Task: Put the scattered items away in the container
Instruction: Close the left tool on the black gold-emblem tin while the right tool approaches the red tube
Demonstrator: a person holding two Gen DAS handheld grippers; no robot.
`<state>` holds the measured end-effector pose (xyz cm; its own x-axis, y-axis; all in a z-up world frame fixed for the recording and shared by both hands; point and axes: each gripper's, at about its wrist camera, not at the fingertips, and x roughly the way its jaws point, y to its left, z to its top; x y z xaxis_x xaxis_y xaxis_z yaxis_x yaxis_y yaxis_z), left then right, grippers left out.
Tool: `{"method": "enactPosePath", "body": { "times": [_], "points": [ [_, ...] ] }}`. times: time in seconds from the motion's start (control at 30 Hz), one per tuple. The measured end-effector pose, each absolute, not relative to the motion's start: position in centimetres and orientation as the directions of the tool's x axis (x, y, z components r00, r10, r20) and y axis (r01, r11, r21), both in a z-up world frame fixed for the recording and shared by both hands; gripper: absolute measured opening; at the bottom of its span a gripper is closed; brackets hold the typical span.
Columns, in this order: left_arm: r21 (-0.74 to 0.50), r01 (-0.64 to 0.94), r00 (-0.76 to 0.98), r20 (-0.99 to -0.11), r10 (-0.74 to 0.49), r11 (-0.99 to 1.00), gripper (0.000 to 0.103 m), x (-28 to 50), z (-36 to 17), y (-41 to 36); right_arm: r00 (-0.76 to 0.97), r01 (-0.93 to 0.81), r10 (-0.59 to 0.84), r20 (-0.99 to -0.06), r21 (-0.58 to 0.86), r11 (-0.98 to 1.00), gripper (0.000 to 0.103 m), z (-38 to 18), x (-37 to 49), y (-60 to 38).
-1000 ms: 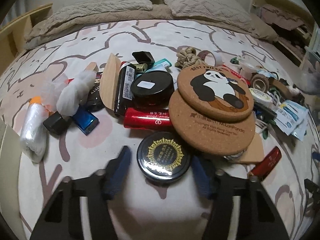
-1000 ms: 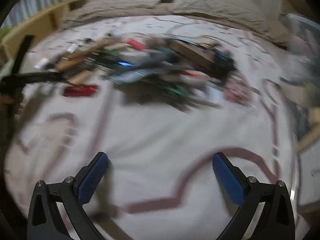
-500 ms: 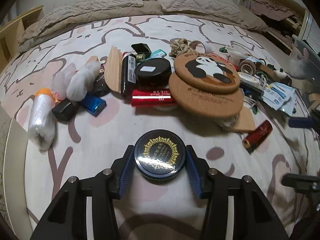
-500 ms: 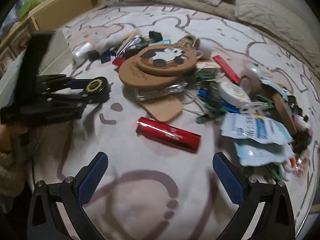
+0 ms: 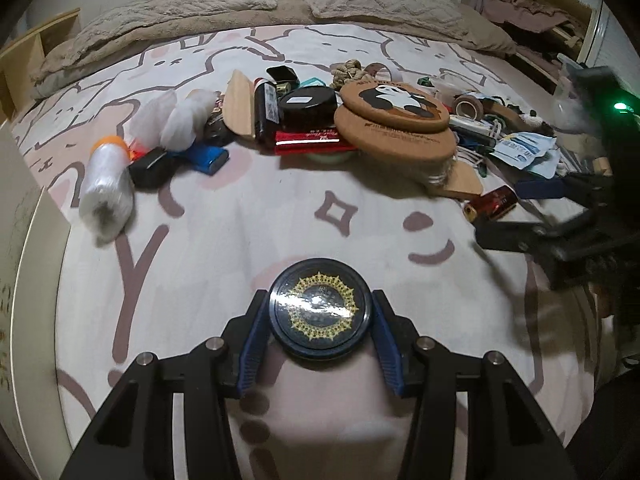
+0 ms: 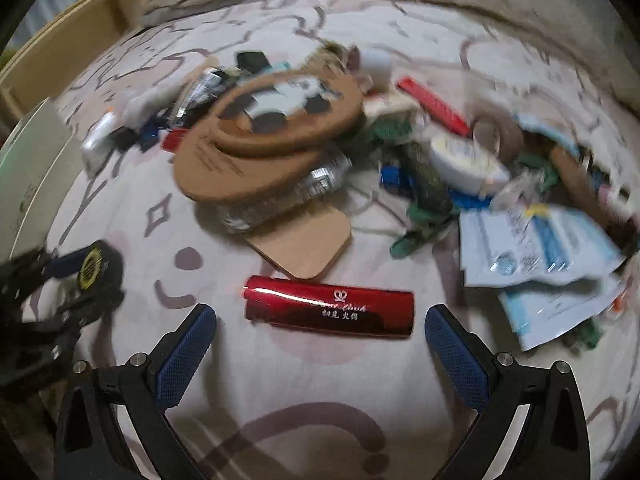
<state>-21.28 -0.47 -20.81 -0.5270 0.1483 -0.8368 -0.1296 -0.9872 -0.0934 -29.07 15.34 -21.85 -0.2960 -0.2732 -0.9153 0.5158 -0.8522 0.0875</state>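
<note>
Left wrist: round gold-crested black tin

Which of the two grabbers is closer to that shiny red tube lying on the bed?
Right. The right gripper hangs open just over the red tube, a finger off each end. The left gripper is well off to the side, clamped on a round black tin.

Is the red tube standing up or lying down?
Lying down. The red tube rests flat on its side on the bedspread, lengthwise across the gap between the open right gripper's fingers.
</note>
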Motion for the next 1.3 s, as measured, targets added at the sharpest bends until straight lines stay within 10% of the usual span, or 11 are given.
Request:
{"method": "enactPosePath", "body": {
  "times": [0.5,0.83,1.3],
  "points": [
    [-0.153,-0.109,-0.558,-0.808,0.188,-0.982,0.05,-20.2,-20.9,-1.2,-0.409,0.499,-0.278,-0.869,0.042,-0.865,0.103,-22.7,-29.0,14.8],
    [-0.128,-0.194,-0.535,-0.817,0.214,-0.973,0.103,-19.2,-21.5,1.0,-0.424,0.513,-0.295,-0.856,0.041,-0.857,0.103,-22.9,-29.0,14.7],
    [-0.24,-0.134,-0.549,-0.79,0.274,-0.961,0.103,-18.6,-21.0,-0.8,-0.466,0.485,-0.319,-0.825,0.064,-0.872,0.088,-22.2,-27.9,15.5]
  ]
}}
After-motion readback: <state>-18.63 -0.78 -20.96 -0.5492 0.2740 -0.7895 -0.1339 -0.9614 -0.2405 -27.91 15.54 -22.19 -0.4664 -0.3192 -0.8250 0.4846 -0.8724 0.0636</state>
